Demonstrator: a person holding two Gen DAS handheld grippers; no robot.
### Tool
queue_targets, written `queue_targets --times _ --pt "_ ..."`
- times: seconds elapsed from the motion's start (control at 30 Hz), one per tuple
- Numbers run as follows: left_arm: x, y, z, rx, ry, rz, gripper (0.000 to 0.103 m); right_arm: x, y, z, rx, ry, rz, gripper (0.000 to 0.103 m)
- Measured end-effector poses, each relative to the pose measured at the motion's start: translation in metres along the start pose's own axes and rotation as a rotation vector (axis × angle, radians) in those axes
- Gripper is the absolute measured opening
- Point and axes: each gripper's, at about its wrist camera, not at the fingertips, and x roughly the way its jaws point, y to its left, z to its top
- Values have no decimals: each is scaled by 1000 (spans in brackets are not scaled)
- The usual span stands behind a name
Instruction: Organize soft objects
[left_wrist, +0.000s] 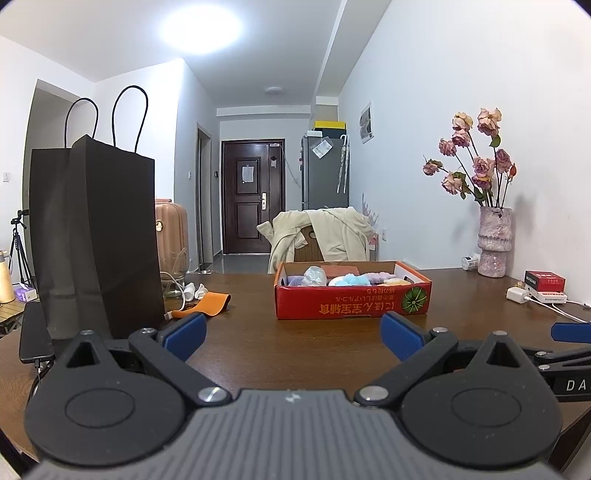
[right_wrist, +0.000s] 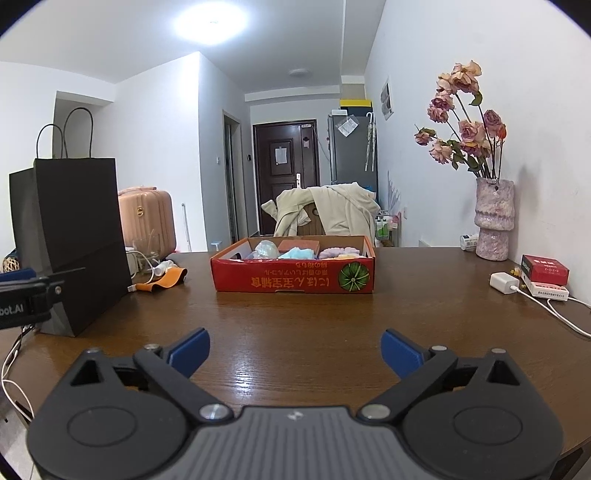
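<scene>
A red cardboard box sits toward the far side of the brown table. It holds several soft items in blue, lilac, pink and yellow. My left gripper hovers low over the near table, open, with nothing between its blue pads. Likewise my right gripper stands open and empty, well short of the box. Part of the right gripper shows at the right edge of the left wrist view, and part of the left gripper at the left edge of the right wrist view.
A tall black paper bag stands at the left. Beside it lie an orange band and a white cable. A vase of dried roses, a red packet and a charger sit at the right.
</scene>
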Motion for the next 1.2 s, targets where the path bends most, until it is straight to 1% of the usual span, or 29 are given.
queue_targets --times 1.2 --pt "-3 -3 2 8 -22 -3 103 -3 5 0 -16 -19 15 100"
